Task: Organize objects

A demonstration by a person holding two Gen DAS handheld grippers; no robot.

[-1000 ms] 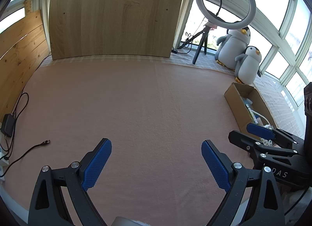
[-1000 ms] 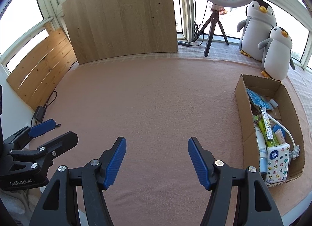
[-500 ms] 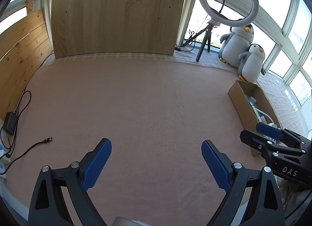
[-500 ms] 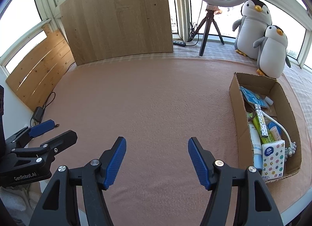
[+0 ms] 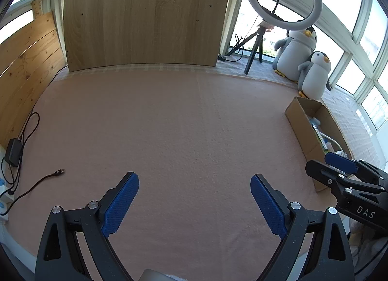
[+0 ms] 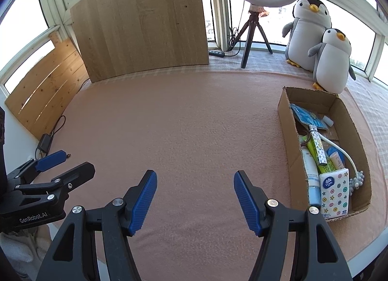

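The cardboard box (image 6: 286, 120) is the landmark, and everything to be organised already lies inside it; the pink-covered counter (image 6: 194, 123) to the left of the box is bare. The box sits at the counter's right side, just in front of the two plush penguins (image 6: 329, 60). It is the biggest piece, and I judge it light but floppy: thin walls that would buckle if pinched at mid-span, so a corner or the short near wall is the safer hold.

At the box's near end stands a tissue pack (image 6: 334, 191) with a star and smiley print. It should be soft and squashy, light, with a slick wrapper; take it across its narrow sides. Beside it, against the left wall of the box, lies a white and blue tube (image 6: 311, 176), probably smooth and slightly yielding, best gripped across the body. A patterned stick-shaped item (image 6: 317, 147) rests over a green one in the middle of the box; it looks stiff and round, so it may roll between pads. A white cord (image 6: 342, 150) curves along the right wall, limp, to be lifted at its knobbly end. At the far end lies a flat blue packet (image 6: 305, 116), thin and hard to get under.

The right gripper (image 6: 195, 196) hovers left of the box, fingers apart with nothing between them. The left gripper (image 5: 194, 202) is farther left of the box, likewise spread and empty.
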